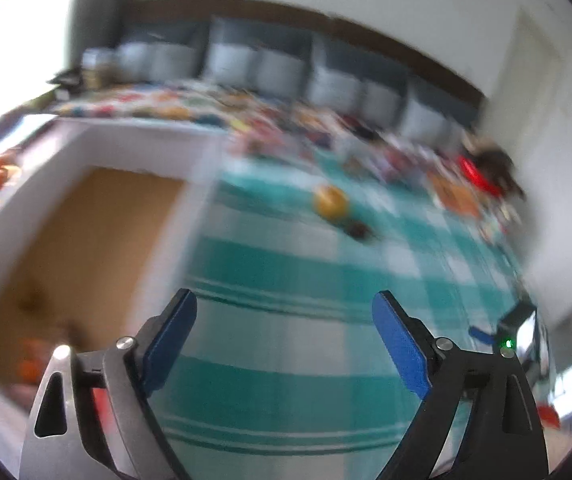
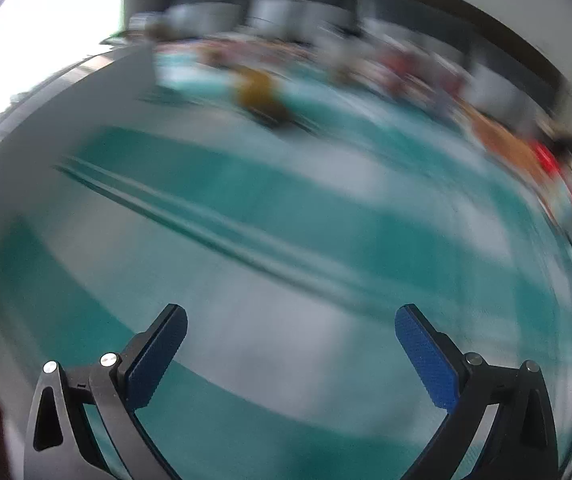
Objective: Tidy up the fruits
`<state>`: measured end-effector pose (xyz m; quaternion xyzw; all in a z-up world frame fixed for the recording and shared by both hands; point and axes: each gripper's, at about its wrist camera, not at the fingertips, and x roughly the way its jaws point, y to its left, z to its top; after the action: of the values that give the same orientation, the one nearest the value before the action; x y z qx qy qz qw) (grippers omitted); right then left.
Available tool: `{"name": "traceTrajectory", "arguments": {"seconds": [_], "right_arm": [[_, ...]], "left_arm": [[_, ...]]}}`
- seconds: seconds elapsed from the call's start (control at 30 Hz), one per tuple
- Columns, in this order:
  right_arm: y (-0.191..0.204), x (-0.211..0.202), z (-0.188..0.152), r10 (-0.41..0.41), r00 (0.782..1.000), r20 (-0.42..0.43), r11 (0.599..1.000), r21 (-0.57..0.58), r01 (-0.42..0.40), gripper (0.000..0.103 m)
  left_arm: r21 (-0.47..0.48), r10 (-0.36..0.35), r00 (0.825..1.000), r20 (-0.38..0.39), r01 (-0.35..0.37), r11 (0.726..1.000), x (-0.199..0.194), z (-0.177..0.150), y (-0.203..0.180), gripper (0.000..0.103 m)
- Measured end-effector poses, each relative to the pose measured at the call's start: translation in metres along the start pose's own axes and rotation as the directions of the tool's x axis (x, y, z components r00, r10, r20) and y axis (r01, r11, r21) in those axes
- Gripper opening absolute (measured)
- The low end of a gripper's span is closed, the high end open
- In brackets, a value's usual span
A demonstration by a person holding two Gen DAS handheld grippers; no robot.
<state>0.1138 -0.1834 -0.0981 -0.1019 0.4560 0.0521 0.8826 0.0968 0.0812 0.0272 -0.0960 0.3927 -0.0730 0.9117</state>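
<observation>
Yellow fruit (image 1: 330, 201) blurred, perhaps a lemon, left gripper (image 1: 283, 304) and right gripper (image 2: 290, 318) wide apart, empty

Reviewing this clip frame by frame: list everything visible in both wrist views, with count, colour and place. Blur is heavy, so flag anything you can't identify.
tablecloth: one, teal and white check, covering the surface under both grippers
box: one, white walls, tan floor, left side in the left wrist view; blurred orange shapes inside
yellow fruit: one, yellow-orange, on the cloth right of the box
dark fruit: one, dark, just in front of the yellow one; kind unclear
patterned cloth: one, many colours, behind the box
cushions: several, grey, along the back wall
left gripper: fingers blue, open, empty
right gripper: fingers blue, open, empty
</observation>
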Motion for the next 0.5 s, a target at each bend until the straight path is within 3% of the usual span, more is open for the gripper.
{"name": "traceTrajectory", "arguments": {"seconds": [0.07,0.17,0.33,0.47,0.5], "right_arm": [[-0.033,0.005,-0.024,-0.056,0.998,-0.006,0.995,0.087,0.056,0.103],[-0.062,0.006,-0.034,-0.021,1.000,0.005,0.981,0.192,0.019,0.103],[-0.064,0.008,-0.034,-0.010,1.000,-0.001,0.981,0.196,0.010,0.103],[-0.064,0.006,-0.035,-0.009,1.000,0.000,0.981,0.196,0.009,0.103],[-0.065,0.006,-0.035,-0.009,1.000,0.000,0.981,0.196,0.009,0.103]], "left_arm": [[0.044,-0.025,0.999,-0.046,0.027,0.999,0.029,-0.011,-0.027,0.091],[0.097,-0.033,0.994,-0.103,0.043,0.994,0.082,-0.025,-0.061,0.091],[0.216,0.121,0.988,-0.101,-0.097,0.972,0.151,-0.032,-0.078,0.091],[0.221,0.177,0.974,-0.140,-0.143,0.965,0.173,-0.047,-0.066,0.092],[0.198,0.152,0.983,-0.105,-0.129,0.972,0.170,-0.051,-0.061,0.093]]}}
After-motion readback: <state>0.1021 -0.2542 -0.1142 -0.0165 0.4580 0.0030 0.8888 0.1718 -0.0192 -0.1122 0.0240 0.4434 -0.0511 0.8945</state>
